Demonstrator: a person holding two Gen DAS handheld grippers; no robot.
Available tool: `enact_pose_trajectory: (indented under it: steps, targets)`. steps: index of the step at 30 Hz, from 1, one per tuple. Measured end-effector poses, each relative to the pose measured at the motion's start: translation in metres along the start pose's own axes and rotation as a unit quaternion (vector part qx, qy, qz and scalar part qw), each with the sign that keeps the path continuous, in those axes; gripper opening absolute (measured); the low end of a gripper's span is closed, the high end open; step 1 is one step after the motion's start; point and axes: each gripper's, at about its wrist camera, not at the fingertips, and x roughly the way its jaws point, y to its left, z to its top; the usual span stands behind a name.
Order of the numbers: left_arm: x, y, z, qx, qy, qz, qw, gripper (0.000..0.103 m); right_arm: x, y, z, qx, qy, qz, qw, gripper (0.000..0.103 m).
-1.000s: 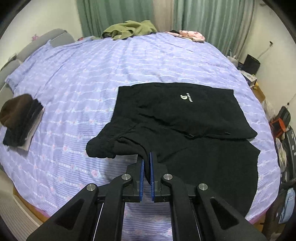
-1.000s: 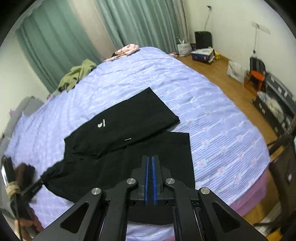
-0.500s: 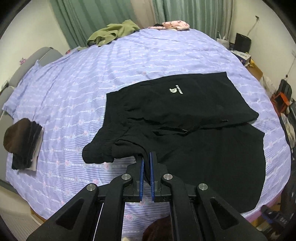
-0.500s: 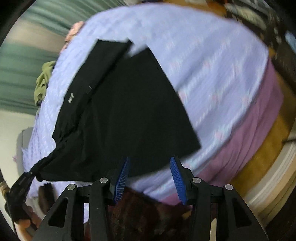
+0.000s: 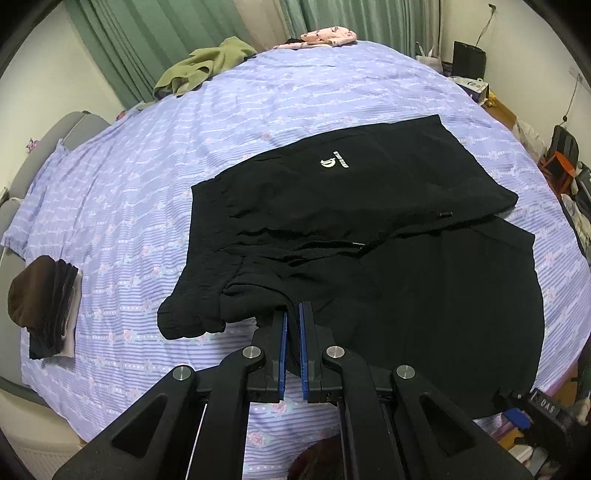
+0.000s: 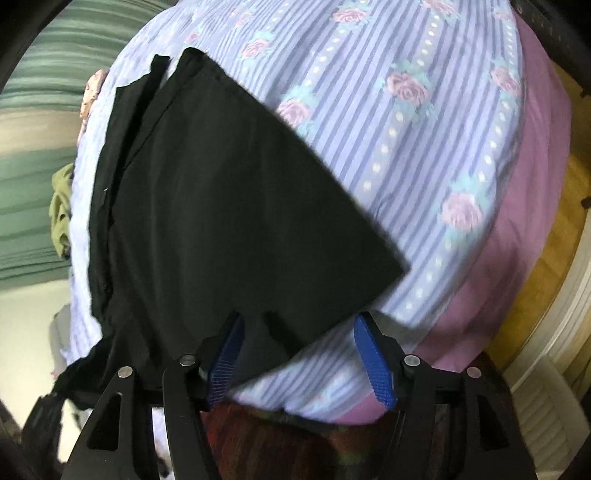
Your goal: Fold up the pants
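Note:
Black pants (image 5: 369,229) with a small white logo (image 5: 334,162) lie spread on the purple striped bedsheet (image 5: 184,155), one leg folded across the other. My left gripper (image 5: 291,317) is shut on a bunched fold of the black cloth at the near left end. In the right wrist view the pants (image 6: 229,206) fill the middle. My right gripper (image 6: 301,319) hovers low over the leg's hem corner near the bed's edge. Its jaws are opening. The hem lies between the blue pads (image 6: 373,354), and neither pad presses on it.
A green garment (image 5: 203,62) and a pink one (image 5: 325,35) lie at the bed's far side. A dark folded stack (image 5: 44,306) sits at the left edge. The pink mattress side (image 6: 517,258) drops to a wooden floor (image 6: 554,240). Bags and boxes line the right wall (image 5: 472,74).
The right gripper went from shut to open, rolled, and dropped from high above the bed to just over the hem corner. The left gripper kept its hold and shifted a little.

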Motion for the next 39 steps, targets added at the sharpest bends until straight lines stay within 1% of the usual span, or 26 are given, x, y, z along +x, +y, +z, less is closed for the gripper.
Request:
enact_pose_trajectory:
  steps: [1,2,3,4,5,7,10,13,14,16,17,20,23,25,26,28,29,31,32,34,35,36,37,38,39]
  targets:
    - [0.0,0.0,0.0,0.001,0.0,0.0,1.0,0.007,0.0,0.001,0.004,0.0,-0.001,0.006,1.0,0.061]
    - [0.001,0.0,-0.001,-0.001,0.001,-0.001,1.0,0.007,-0.002,0.002,0.007,0.0,-0.005,0.009,1.0,0.051]
    - [0.001,0.002,-0.001,-0.007,0.003,-0.002,1.0,0.007,-0.003,0.005,0.01,-0.006,-0.005,0.003,1.0,0.042]
    - [0.002,0.003,-0.001,-0.01,0.004,-0.003,0.9999,0.007,-0.004,0.008,0.013,-0.015,-0.003,-0.002,1.0,0.019]
    - [0.003,0.005,-0.001,-0.014,0.007,-0.002,0.9999,0.007,-0.008,0.013,0.017,-0.03,-0.002,-0.005,1.0,0.008]
    - [0.003,0.011,-0.002,-0.026,0.012,-0.005,0.9996,0.007,-0.019,0.021,0.021,-0.046,-0.008,-0.005,0.999,0.007]
    - [0.002,0.022,-0.004,-0.05,0.02,-0.014,0.9985,0.007,-0.052,0.049,0.029,-0.086,-0.038,0.004,0.996,0.006]
    - [-0.004,0.03,-0.006,-0.065,0.02,-0.02,0.9975,0.007,-0.093,0.084,0.035,-0.142,-0.077,0.012,0.987,0.005]
    - [-0.008,0.032,-0.006,-0.069,0.018,-0.023,0.9972,0.007,-0.11,0.099,0.038,-0.161,-0.095,0.015,0.982,0.005]
    - [-0.017,0.036,-0.005,-0.078,0.011,-0.033,0.9964,0.007,-0.132,0.119,0.04,-0.18,-0.115,0.03,0.977,0.005]
    - [-0.021,0.037,-0.004,-0.083,0.008,-0.037,0.9958,0.007,-0.148,0.134,0.041,-0.196,-0.132,0.04,0.971,0.005]
    - [-0.034,0.045,0.004,-0.101,-0.008,-0.046,0.9938,0.007,-0.174,0.168,0.045,-0.231,-0.169,0.058,0.956,0.005]
    - [-0.045,0.054,0.019,-0.111,-0.03,-0.043,0.9924,0.007,-0.193,0.202,0.053,-0.256,-0.206,0.072,0.942,0.005]
    - [-0.051,0.062,0.032,-0.123,-0.047,-0.043,0.9904,0.003,-0.197,0.229,0.064,-0.267,-0.226,0.082,0.933,0.005]
    - [-0.054,0.065,0.039,-0.126,-0.058,-0.04,0.9895,0.002,-0.197,0.24,0.069,-0.268,-0.232,0.087,0.931,0.005]
    - [-0.059,0.072,0.056,-0.128,-0.086,-0.027,0.9877,0.002,-0.196,0.256,0.079,-0.266,-0.243,0.093,0.928,0.004]
    - [-0.059,0.074,0.063,-0.126,-0.097,-0.025,0.987,0.002,-0.19,0.271,0.085,-0.266,-0.247,0.099,0.926,0.004]
    - [-0.052,0.079,0.079,-0.119,-0.115,-0.016,0.986,0.002,-0.181,0.288,0.098,-0.264,-0.251,0.102,0.926,0.004]
    - [-0.046,0.083,0.086,-0.117,-0.12,-0.019,0.9857,0.002,-0.175,0.294,0.103,-0.265,-0.249,0.103,0.926,0.004]
    - [-0.031,0.089,0.097,-0.111,-0.112,-0.049,0.9863,0.004,-0.153,0.316,0.115,-0.268,-0.233,0.102,0.929,0.004]
    - [-0.022,0.092,0.102,-0.107,-0.105,-0.064,0.9866,0.005,-0.141,0.325,0.12,-0.269,-0.226,0.095,0.931,0.004]
    - [-0.017,0.094,0.104,-0.102,-0.101,-0.071,0.9871,0.005,-0.131,0.331,0.125,-0.267,-0.22,0.094,0.934,0.004]
    - [-0.008,0.092,0.106,-0.081,-0.094,-0.08,0.9891,0.013,-0.122,0.336,0.129,-0.267,-0.212,0.097,0.935,0.004]
    - [-0.003,0.089,0.106,-0.062,-0.088,-0.085,0.9905,0.018,-0.113,0.342,0.133,-0.267,-0.212,0.091,0.936,0.004]
    - [0.004,0.085,0.104,-0.033,-0.08,-0.099,0.9913,0.027,-0.104,0.351,0.137,-0.269,-0.211,0.084,0.936,0.004]
